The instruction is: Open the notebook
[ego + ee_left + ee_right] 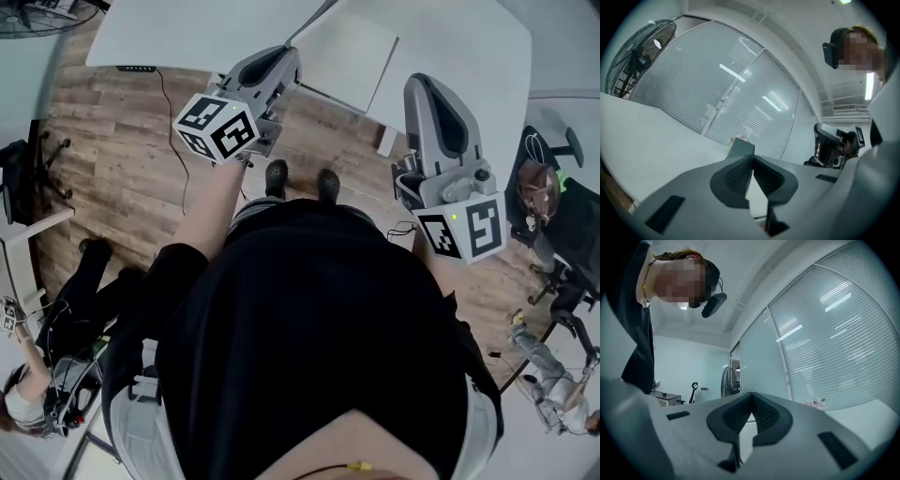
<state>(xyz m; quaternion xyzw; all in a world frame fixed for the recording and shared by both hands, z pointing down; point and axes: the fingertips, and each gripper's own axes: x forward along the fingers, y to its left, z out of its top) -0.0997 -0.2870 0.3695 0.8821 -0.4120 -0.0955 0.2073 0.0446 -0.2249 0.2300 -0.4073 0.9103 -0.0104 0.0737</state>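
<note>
You had no certain notebook in view; the pale flat rectangle (347, 61) on the white surface (450, 37) ahead of you may have been it. If so, it was probably light, with a thin, bendable cover best pinched at its free edge. Your left claw (752, 158) and right claw (751, 397) were both closed and empty, held roughly level before your chest, short of the surface.

No readable text (cubes (217, 127) bear only marker squares)
</note>
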